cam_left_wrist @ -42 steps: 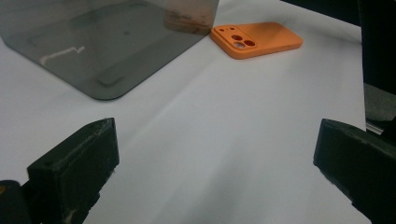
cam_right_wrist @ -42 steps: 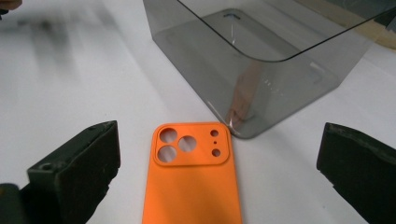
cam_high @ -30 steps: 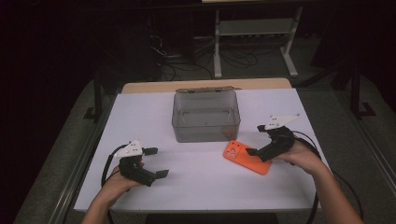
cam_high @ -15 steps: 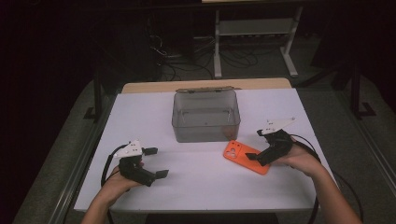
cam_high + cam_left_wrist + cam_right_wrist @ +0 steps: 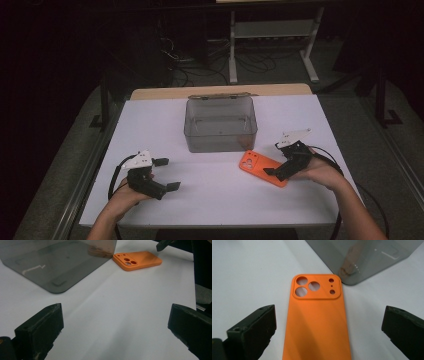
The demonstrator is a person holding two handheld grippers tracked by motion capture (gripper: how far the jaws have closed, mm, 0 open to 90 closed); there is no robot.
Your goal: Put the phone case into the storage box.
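Flat orange phone case (image 5: pixel 262 168) camera-holes up, just beside smoky translucent plastic box (image 5: pixel 220 124); right gripper (image 5: pixel 274 171) fingers apart over case; left gripper (image 5: pixel 169 175) fingers apart over bare white tabletop (image 5: pixel 215 195).

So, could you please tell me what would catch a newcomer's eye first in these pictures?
The bright orange phone case lies flat, camera cut-outs up, on the white table, just right of the smoky transparent plastic box. The right claw reaches over its near end with jaws spread wide, while the open left claw rests at front left.
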